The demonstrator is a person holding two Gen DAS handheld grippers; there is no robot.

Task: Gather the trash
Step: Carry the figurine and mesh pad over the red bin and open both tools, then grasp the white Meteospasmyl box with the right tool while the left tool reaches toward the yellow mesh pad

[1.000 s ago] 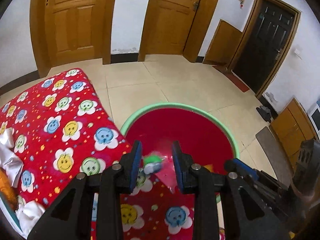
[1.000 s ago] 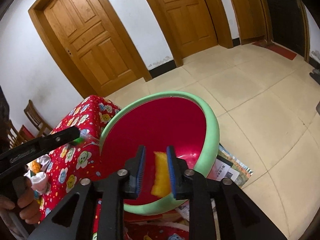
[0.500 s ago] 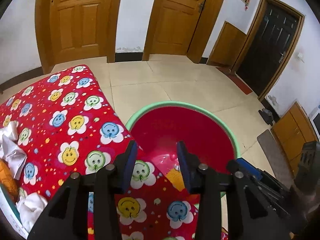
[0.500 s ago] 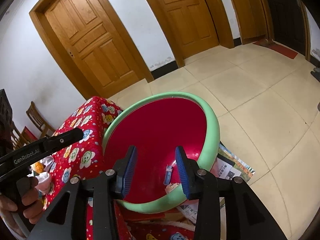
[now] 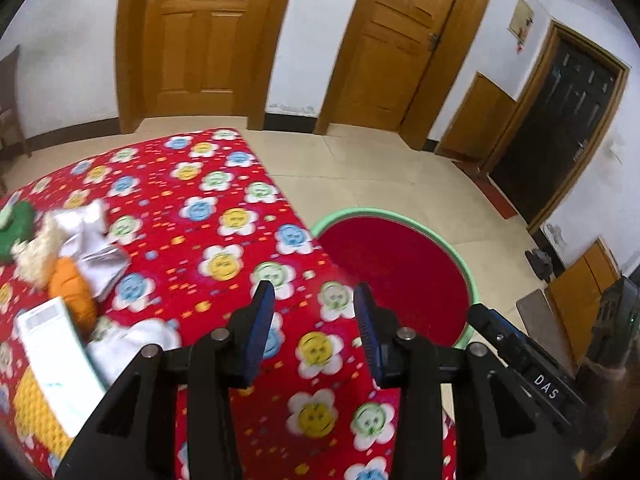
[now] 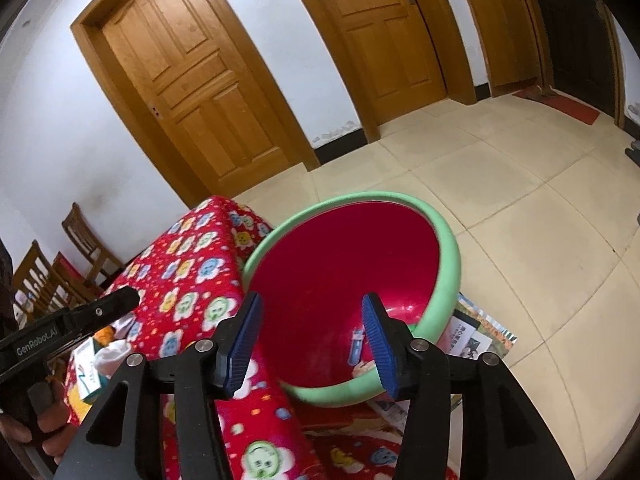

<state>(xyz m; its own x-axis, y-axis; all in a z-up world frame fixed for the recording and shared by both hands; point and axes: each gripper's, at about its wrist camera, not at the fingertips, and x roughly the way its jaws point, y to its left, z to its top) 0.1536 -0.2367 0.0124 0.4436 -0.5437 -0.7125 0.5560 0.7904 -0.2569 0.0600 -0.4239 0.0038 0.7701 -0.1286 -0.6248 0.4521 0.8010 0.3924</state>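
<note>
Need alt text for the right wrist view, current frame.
The open, empty right tool points into a round red basin with a green rim, where small scraps lie at the bottom. A red flower-print cloth covers the table on the left; wooden doors stand behind.

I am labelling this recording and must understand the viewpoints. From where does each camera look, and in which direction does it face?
Left wrist view: sits on the open left gripper, above the red flower-patterned cloth, facing the heap of crumpled wrappers and paper; the right gripper's black body shows at lower right.
Right wrist view: sits on the open right gripper, facing into the red plastic basin with green rim; the left gripper and the person's hand show at left.
Both share the cloth, basin and wooden doors.
</note>
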